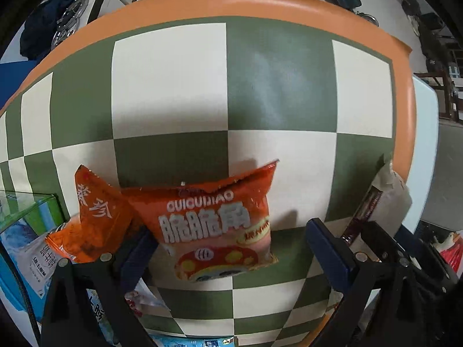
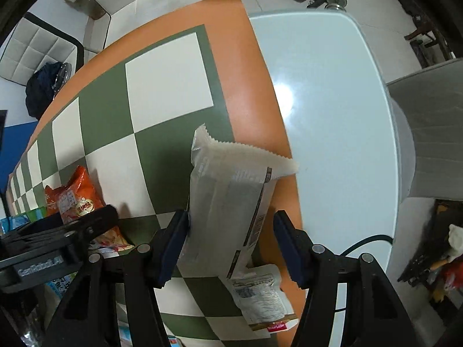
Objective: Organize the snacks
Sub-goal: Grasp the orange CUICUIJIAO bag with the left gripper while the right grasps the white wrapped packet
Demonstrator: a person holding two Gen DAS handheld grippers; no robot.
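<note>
While my left gripper [image 1: 228, 248] gapes over the puffy, crushable orange snack bag [image 1: 214, 228], my right gripper [image 2: 231, 243] has jaws parted around the limp white packet [image 2: 231, 196] at 12 o'clock; grip seams, I judge.

Both wrist cameras looked steeply down, close above the checkered mat [image 1: 277, 86]. The left faced its far edge; the right viewed its right border. Both shared the mat.
</note>
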